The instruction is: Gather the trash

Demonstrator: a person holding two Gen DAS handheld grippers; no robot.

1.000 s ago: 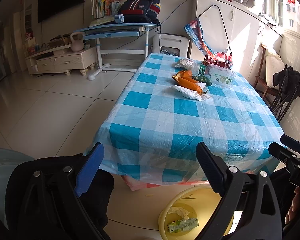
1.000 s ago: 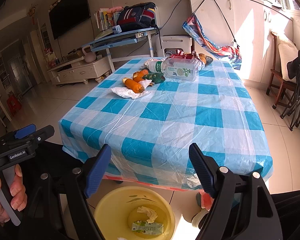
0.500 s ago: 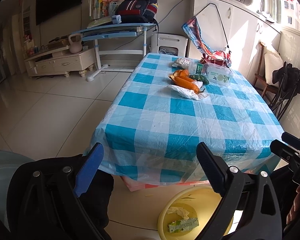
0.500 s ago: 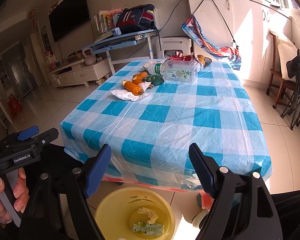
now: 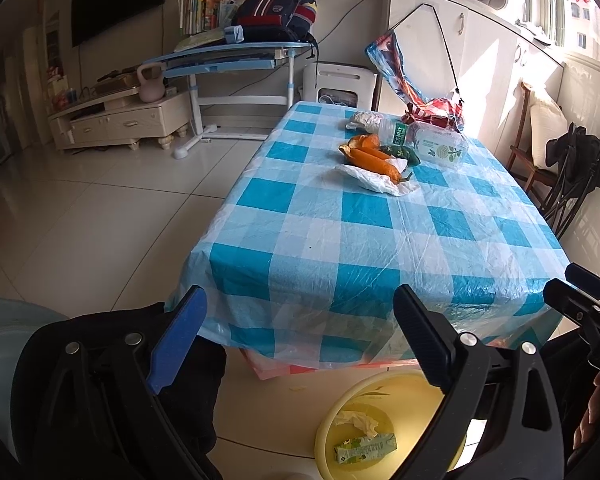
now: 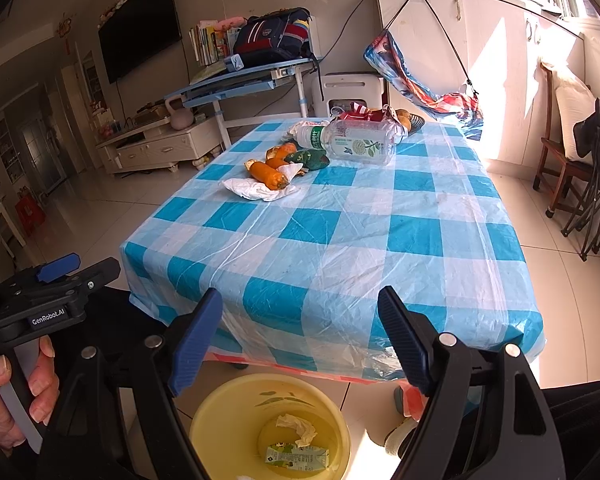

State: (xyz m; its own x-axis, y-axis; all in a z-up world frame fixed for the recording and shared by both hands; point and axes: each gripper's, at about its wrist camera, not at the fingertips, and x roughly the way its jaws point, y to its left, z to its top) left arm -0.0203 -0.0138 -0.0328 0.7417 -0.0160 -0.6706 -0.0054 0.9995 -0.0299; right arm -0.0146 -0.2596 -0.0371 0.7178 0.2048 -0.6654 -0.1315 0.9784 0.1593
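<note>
Trash lies at the far end of the blue-checked table (image 6: pixel 340 240): orange peels (image 6: pixel 268 174) on a white tissue (image 6: pixel 256 191), a dark green wrapper (image 6: pixel 310 159), a clear plastic bottle (image 6: pixel 360 142) and a smaller green-labelled bottle (image 6: pixel 310 136). A yellow bin (image 6: pixel 220 412) on the floor under the near table edge holds a crumpled tissue (image 6: pixel 296 429) and a small green carton (image 6: pixel 296 457). My right gripper (image 6: pixel 300 336) hovers open above the bin, holding nothing. My left gripper (image 5: pixel 300 336) is open too, nothing in it, with the peels (image 5: pixel 374 160) and bin (image 5: pixel 328 424) ahead.
A blue desk (image 6: pixel 240 82) with a backpack (image 6: pixel 272 38) stands behind the table, beside a TV cabinet (image 6: pixel 156 144). White cupboards (image 6: pixel 480 40) and a wooden chair (image 6: pixel 560 160) line the right. A red bag and a bowl sit at the table's far end. Tiled floor spreads to the left.
</note>
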